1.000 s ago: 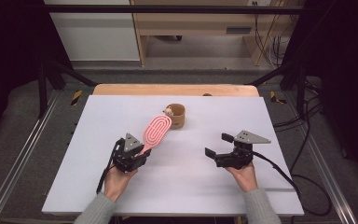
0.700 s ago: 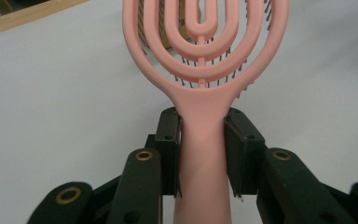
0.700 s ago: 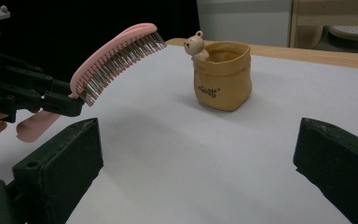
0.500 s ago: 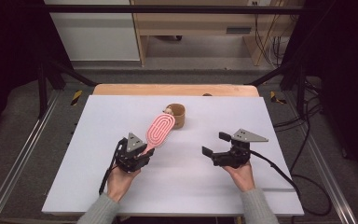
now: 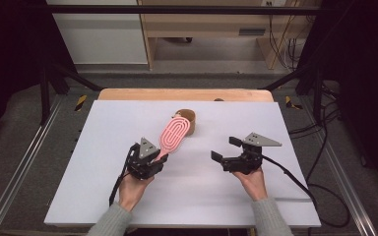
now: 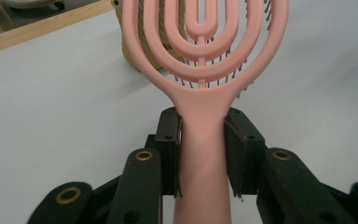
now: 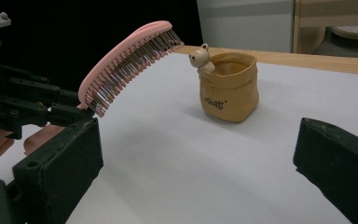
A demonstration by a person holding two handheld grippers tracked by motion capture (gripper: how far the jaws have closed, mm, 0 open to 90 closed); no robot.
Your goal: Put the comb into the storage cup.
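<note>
My left gripper (image 5: pixel 158 158) is shut on the handle of a pink oval hairbrush (image 5: pixel 173 133). In the left gripper view both pads press the handle (image 6: pixel 203 140) from either side. The brush is lifted off the table, bristles down, and its head (image 7: pixel 126 56) slants up toward a small tan pouch (image 7: pixel 228 93) with a bear figure (image 7: pixel 199 57) on its rim. The pouch (image 5: pixel 191 123) stands upright just behind the brush head. My right gripper (image 5: pixel 225 149) hovers to the right of the brush, open and with nothing between its jaws, pointing toward the pouch.
The white tabletop (image 5: pixel 103 147) extends around both hands. A wooden strip (image 5: pixel 187 94) runs along its far edge. Cables (image 5: pixel 295 179) trail from the right gripper over the table's right side. Dark frame bars stand at both back corners.
The left gripper has edged slightly right with the brush, bringing its head a little nearer the pouch. The right gripper has barely shifted.
</note>
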